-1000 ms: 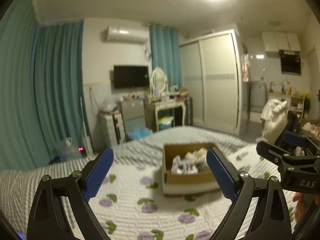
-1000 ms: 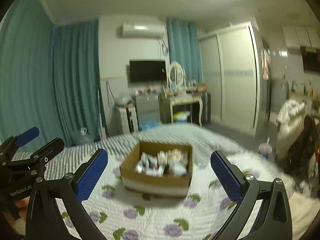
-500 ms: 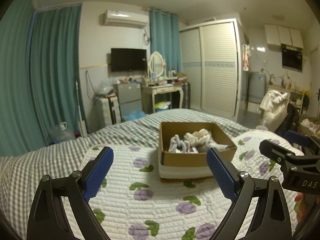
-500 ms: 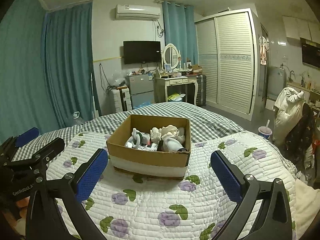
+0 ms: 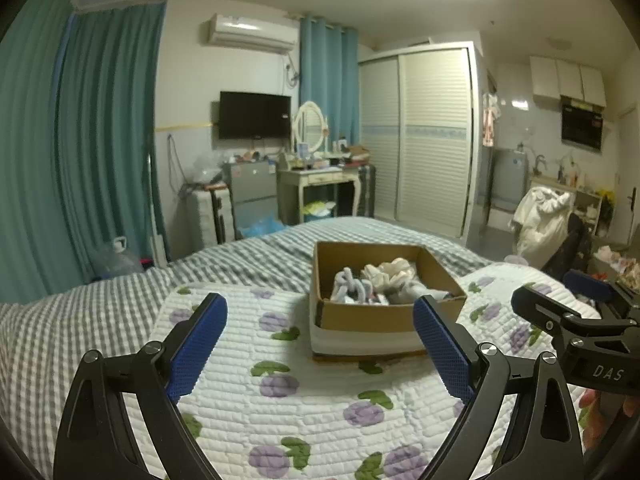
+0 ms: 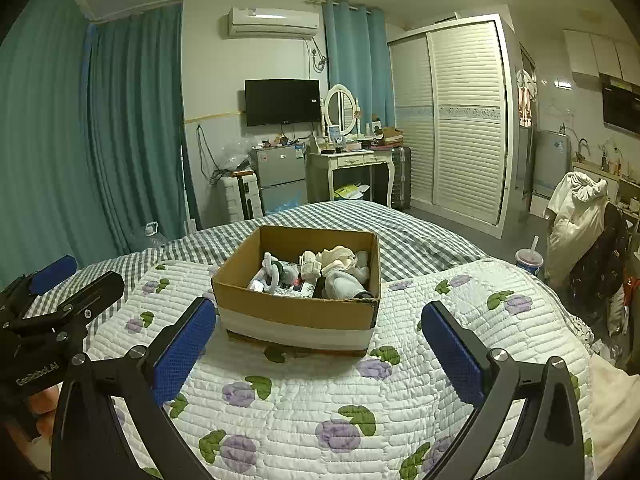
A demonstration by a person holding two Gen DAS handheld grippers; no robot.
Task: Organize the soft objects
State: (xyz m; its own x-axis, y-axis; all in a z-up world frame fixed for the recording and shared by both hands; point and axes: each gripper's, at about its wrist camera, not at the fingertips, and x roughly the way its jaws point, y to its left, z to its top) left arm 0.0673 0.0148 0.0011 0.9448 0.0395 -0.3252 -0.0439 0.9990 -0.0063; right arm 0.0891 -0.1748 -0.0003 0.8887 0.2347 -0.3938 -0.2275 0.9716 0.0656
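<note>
A brown cardboard box (image 5: 384,314) (image 6: 296,304) sits on a white quilt with purple flowers (image 5: 300,412) (image 6: 340,412) on the bed. Inside lie several soft items: white and grey socks (image 6: 344,284) and cream cloth (image 5: 390,270) (image 6: 338,258). My left gripper (image 5: 320,340) is open and empty, short of the box, which lies ahead and slightly right. My right gripper (image 6: 318,338) is open and empty, with the box straight ahead. Each gripper shows at the edge of the other's view: the right one (image 5: 576,316), the left one (image 6: 60,292).
A grey checked sheet (image 6: 404,236) covers the far bed. Beyond stand a dressing table (image 6: 348,168), a small fridge (image 6: 280,184), a white wardrobe (image 6: 460,120) and teal curtains (image 6: 120,120). A chair piled with clothes (image 6: 580,216) and a drink cup (image 6: 528,260) are at the right.
Both cameras have tilted down and drawn a little nearer the box, so more of the quilt and the box's inside shows. Both grippers stay open.
</note>
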